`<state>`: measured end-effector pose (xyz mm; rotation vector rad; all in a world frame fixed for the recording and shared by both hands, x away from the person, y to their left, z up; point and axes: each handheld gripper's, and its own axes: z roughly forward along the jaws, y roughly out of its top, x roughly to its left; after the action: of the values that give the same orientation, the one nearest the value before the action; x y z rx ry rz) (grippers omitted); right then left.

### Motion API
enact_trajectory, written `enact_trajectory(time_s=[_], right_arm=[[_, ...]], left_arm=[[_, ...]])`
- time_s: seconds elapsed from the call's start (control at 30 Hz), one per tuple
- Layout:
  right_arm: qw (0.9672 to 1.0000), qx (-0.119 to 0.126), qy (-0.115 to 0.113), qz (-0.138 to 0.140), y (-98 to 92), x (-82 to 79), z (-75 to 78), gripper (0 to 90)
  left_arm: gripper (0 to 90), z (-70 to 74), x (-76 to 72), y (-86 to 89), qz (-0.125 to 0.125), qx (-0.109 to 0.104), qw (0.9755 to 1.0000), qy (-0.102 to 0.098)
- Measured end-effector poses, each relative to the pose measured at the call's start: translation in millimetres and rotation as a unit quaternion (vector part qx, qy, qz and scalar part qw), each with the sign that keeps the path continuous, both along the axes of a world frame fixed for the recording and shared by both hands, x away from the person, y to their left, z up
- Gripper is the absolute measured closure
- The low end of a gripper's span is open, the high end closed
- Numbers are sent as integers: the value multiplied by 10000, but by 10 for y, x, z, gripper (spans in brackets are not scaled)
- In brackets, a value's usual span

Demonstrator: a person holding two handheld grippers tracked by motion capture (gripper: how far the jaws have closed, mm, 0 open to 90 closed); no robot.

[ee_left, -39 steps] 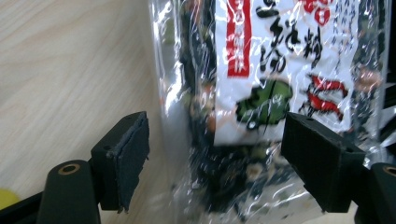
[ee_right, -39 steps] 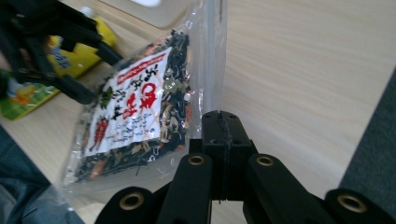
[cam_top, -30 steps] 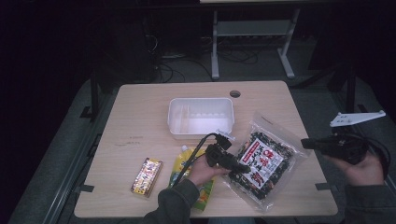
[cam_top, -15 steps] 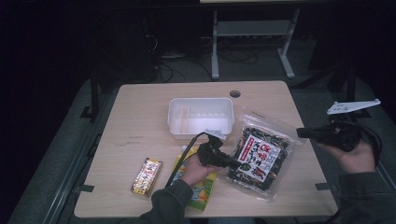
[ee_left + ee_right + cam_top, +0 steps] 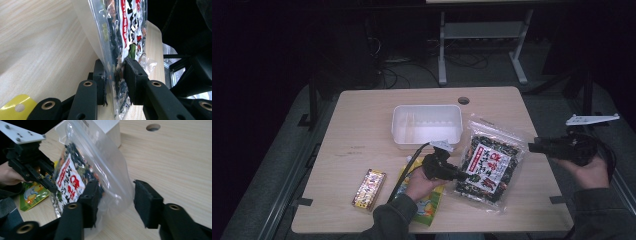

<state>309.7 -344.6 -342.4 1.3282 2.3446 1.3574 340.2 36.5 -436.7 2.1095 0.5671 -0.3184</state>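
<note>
On the pale wooden bench (image 5: 362, 120), seen from the high view, the left claw (image 5: 460, 175) is clenched on the near-left edge of the clear plastic bag of dark seaweed snacks with a red-and-white label (image 5: 490, 166). Just behind that claw stands a white rectangular plastic tub (image 5: 427, 125); under the hand holding it lies a yellow-green snack packet (image 5: 428, 206), and farther out to its left a yellow-and-red candy bar wrapper (image 5: 369, 188). The right claw (image 5: 532, 147) is at the bag's far-right edge; its jaws have just been opening.

Along the left gripper view, the left claw (image 5: 115, 75) pinches the bag (image 5: 120, 30) between both pads, the bag rising on edge ahead of it, the bench (image 5: 37, 37) to its left.

Through the right gripper view, the right claw (image 5: 115, 198) stands released, its jaws spread apart around the bag's clear corner (image 5: 100, 165). Beyond it, the left claw (image 5: 53, 189) grips the bag's other edge, with the yellow-green packet (image 5: 33, 193) beneath.
</note>
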Motion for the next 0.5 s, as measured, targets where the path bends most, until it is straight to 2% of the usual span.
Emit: enact_trajectory(time_s=[0.13, 0.23, 0.27, 0.33, 0.37, 0.5], right_arm=[[9999, 50, 116, -39, 3, 10, -110, 456], [9993, 236, 285, 14, 24, 39, -251, 417], [9993, 236, 285, 14, 24, 39, -251, 417], [9986, 361, 370, 113, 76, 45, -356, 386], [9986, 361, 370, 113, 76, 45, -356, 386], [9961, 612, 510, 390, 190, 58, -560, 376]], left_arm=[[718, -9, -2, 18, 12, 5, 10000, -18], [718, -6, -11, 25, 33, -2, 10000, -47], [718, -6, -11, 25, 33, -2, 10000, -47], [718, -3, -12, 32, 14, 9, 10000, -82], [718, -3, -12, 32, 14, 9, 10000, -82], [718, -4, -20, 42, -4, 22, 9999, -108]])
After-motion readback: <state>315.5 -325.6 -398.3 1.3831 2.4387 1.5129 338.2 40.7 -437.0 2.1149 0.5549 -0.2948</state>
